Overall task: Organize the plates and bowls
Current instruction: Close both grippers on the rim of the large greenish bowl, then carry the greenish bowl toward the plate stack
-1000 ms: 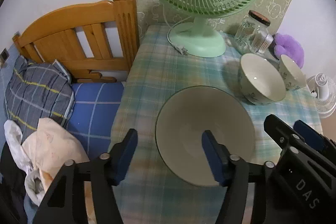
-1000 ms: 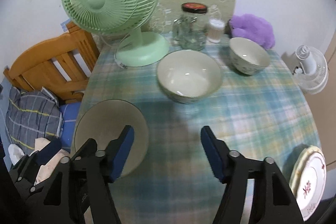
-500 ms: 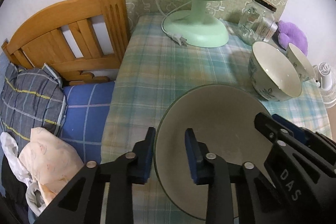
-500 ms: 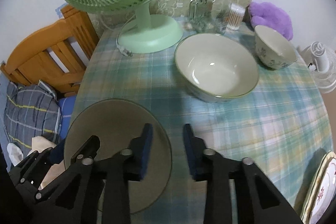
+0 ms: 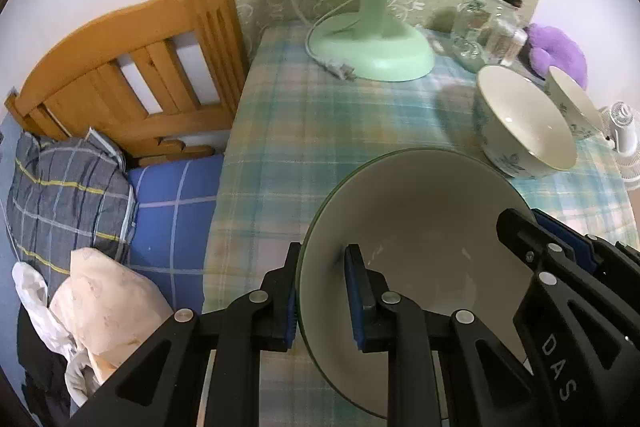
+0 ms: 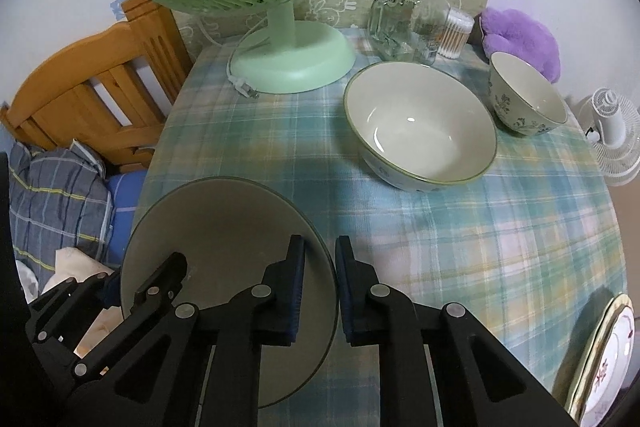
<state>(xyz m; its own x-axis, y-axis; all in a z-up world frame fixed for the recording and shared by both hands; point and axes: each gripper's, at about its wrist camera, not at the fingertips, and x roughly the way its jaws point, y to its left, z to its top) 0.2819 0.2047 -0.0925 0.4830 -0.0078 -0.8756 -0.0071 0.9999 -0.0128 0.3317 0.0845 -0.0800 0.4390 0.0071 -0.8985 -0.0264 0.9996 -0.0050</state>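
A large shallow grey-green bowl [image 5: 420, 247] sits near the front left of the plaid tablecloth [image 6: 460, 247]. My left gripper [image 5: 323, 291] closes its jaws over the bowl's left rim, one pad outside and one inside. My right gripper [image 6: 320, 287] closes the same way on the right rim of the bowl [image 6: 224, 227]. Each gripper shows in the other's view, the right gripper [image 5: 560, 259] and the left gripper [image 6: 120, 287]. Behind stand a medium bowl [image 6: 420, 131] and a small patterned bowl [image 6: 528, 95]. Stacked plates [image 6: 604, 359] lie at the front right edge.
A green desk fan [image 6: 292, 63] with its cord, a glass jar [image 6: 412, 19] and a purple plush [image 6: 516, 35] line the back of the table. A small white fan [image 6: 612, 131] stands off the right side. A wooden headboard [image 5: 120, 67] and bedding lie left.
Both grippers dropped toward the large bowl and closed from wide open onto its opposite rims. The bowl now looms larger in both views.
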